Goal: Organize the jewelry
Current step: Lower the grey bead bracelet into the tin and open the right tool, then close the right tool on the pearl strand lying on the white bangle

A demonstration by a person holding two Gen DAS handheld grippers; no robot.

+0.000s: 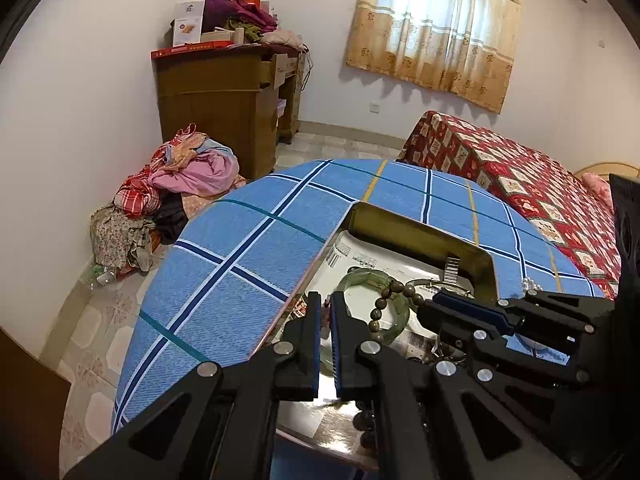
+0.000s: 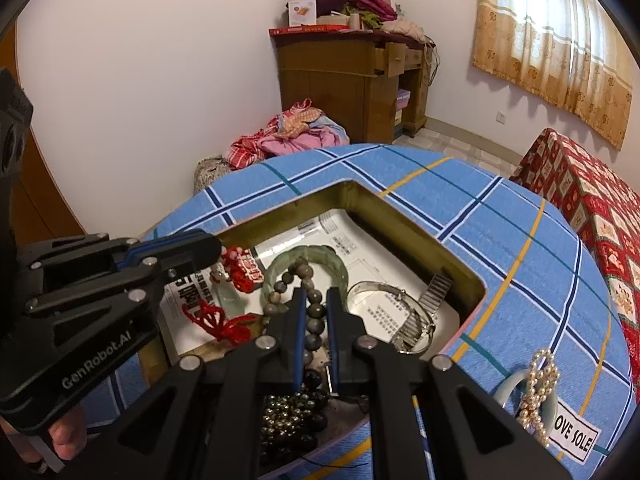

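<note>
1. A bedroom is seen: white walls, a curtained window [image 2: 560,40], a wooden cabinet [image 2: 340,80] piled with clutter, a red patterned bed [image 2: 592,208], a clothes heap [image 1: 180,184] on the floor.
2. A blue checked cloth [image 2: 500,240] covers the work surface; a gold tin box [image 2: 452,268] lies open on it, and a pearl string [image 2: 538,392] rests outside to the right.
3. Inside the box, a green bangle [image 2: 308,258], a metal watch [image 2: 416,320] and red knotted charms [image 2: 218,322] are crowded.
4. The bead bracelet [image 2: 314,308] runs lengthwise straight between the right gripper [image 2: 316,300] fingers, which are nearly closed around it; whether it is actually clamped cannot be told.
5. The left gripper [image 1: 327,312], nearly closed on nothing, is held over the box's left edge, farther off.
</note>
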